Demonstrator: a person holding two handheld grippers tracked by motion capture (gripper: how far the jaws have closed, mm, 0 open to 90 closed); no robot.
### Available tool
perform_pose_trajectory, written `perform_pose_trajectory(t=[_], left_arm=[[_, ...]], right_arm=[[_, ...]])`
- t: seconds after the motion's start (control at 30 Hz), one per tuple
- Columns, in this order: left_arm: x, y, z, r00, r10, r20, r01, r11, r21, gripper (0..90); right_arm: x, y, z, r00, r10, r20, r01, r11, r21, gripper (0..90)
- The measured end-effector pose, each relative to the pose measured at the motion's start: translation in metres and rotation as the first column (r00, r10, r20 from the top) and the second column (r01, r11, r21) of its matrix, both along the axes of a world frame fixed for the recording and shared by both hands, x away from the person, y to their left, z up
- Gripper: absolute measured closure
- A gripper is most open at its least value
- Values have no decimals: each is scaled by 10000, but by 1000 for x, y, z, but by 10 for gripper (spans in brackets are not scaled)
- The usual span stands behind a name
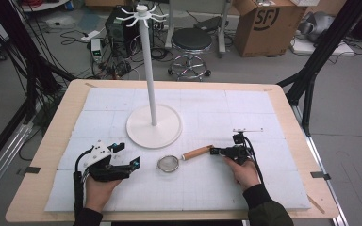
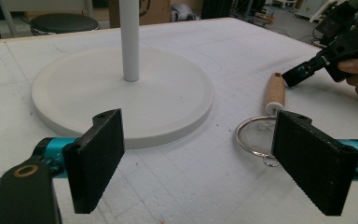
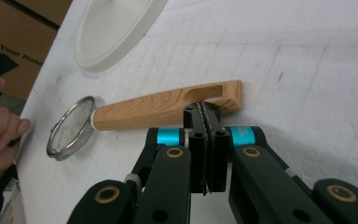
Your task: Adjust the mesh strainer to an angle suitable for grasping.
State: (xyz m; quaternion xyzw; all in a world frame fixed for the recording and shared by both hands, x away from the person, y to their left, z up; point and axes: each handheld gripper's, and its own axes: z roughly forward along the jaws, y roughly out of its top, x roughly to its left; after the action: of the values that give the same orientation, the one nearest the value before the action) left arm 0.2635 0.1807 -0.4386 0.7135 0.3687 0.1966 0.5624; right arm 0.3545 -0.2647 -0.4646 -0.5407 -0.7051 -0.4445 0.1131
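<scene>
Lying at the lower centre of the high view, the wooden-handled strainer [image 1: 181, 159] rests on the white table mat [image 1: 264, 188] below the stand's round base [image 1: 141, 132], the right gripper [image 1: 215, 151] pressed together at its handle end, the left gripper [image 1: 136, 163] spread wide nearby, holding nothing.

high view looks down the table; both low tong views share the strainer [image 2: 256, 135].

The left gripper [image 1: 134, 163] sits at the lower left of the high view, held in a hand [image 1: 99, 188], its jaws standing wide apart. The right gripper [image 1: 213, 151], at centre right, has its jaws pressed together, gripped by the right hand [image 1: 243, 172].
</scene>
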Motion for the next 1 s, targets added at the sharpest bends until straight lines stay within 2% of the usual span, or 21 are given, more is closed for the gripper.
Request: perform_pose_trajectory(t=[0.27, 0.37, 0.47, 0.57, 0.6, 0.7, 0.87, 0.93, 1.0], left_arm=[[0, 0, 0, 10000, 12, 8, -12, 10000, 16, 177], [0, 0, 0, 10000, 0, 0, 0, 10000, 0, 177], [0, 0, 0, 10000, -19, -16, 19, 10000, 20, 177], [0, 0, 0, 10000, -18, -6, 18, 10000, 8, 178], [0, 0, 0, 10000, -19, -10, 19, 10000, -3, 178], [-1, 1, 1, 10000, -43, 12, 43, 10000, 32, 179], [0, 2, 0, 10000, 9, -4, -9, 10000, -13, 179], [0, 1, 0, 10000, -10, 9, 10, 10000, -4, 181], [0, 0, 0, 10000, -25, -10, 25, 10000, -2, 181]], right_arm=[[14, 8, 3, 10000, -49, -49, 48, 9996, -266, 899], [25, 13, 3, 9999, -64, -132, 62, 9999, -159, 899], [32, 18, 3, 9998, -71, -196, 66, 9997, -249, 899], [35, 20, 2, 9996, -125, -258, 121, 9998, -144, 899], [39, 23, 2, 9995, -244, -192, 237, 9990, -370, 899], [39, 28, 6, 9996, -278, -33, 275, 9979, -583, 900], [32, 35, 18, 9993, -168, 338, 177, 9995, -261, 900], [31, 39, 21, 9993, -27, 376, 37, 9996, -272, 900], [30, 56, 30, 9979, 447, 463, -437, 9988, -226, 900]])
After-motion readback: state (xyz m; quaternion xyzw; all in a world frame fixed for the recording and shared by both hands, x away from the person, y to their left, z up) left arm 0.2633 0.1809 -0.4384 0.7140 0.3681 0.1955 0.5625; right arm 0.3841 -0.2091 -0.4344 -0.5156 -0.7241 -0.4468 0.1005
